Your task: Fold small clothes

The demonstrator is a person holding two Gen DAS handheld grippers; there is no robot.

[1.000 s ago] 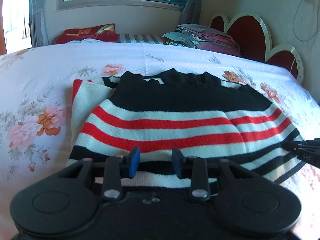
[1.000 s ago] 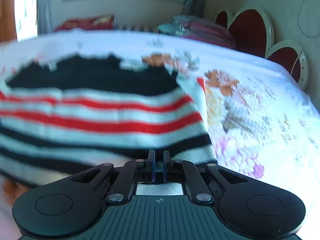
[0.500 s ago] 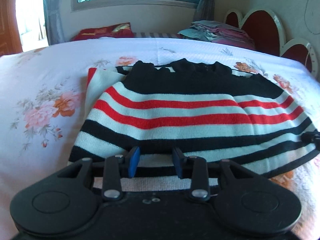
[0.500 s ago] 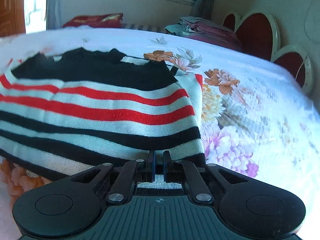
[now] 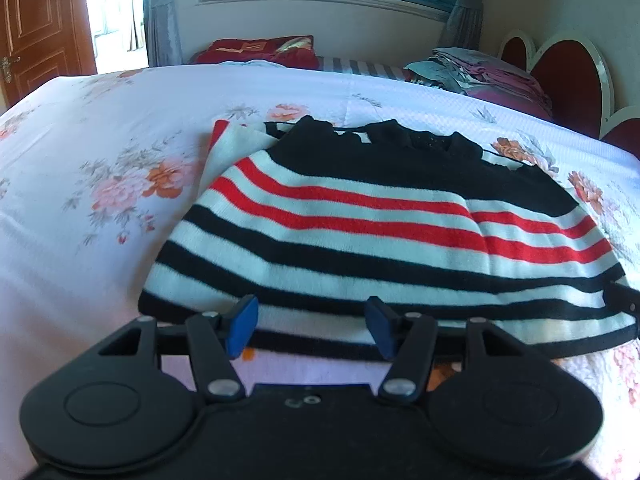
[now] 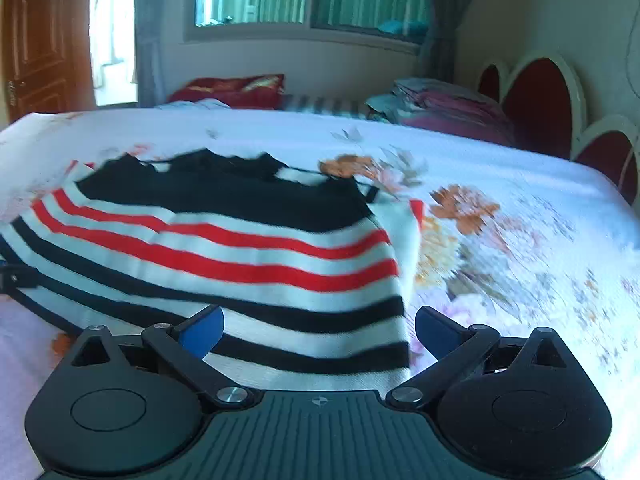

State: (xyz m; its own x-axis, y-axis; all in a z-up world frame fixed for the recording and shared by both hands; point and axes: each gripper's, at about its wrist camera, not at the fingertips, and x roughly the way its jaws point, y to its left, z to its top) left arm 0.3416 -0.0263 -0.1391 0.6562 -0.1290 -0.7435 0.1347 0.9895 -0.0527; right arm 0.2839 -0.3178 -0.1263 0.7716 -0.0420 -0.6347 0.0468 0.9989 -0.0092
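A small knit sweater (image 5: 380,232) with black, white and red stripes lies folded on the floral bedsheet (image 5: 100,184); it also shows in the right wrist view (image 6: 240,248). My left gripper (image 5: 310,326) is open at the sweater's near left hem, holding nothing. My right gripper (image 6: 318,332) is wide open at the near right hem, its jaws either side of the fabric edge. The right gripper's tip shows in the left wrist view (image 5: 624,300).
A pile of folded clothes (image 5: 480,68) and a red pillow (image 5: 256,46) lie at the far side of the bed. A red heart-shaped headboard (image 5: 568,68) stands at the right. A wooden door (image 5: 36,28) is at the far left.
Both grippers opened and let go of the sweater's hem. They pulled back toward me, and the sweater now lies flat on the bed.
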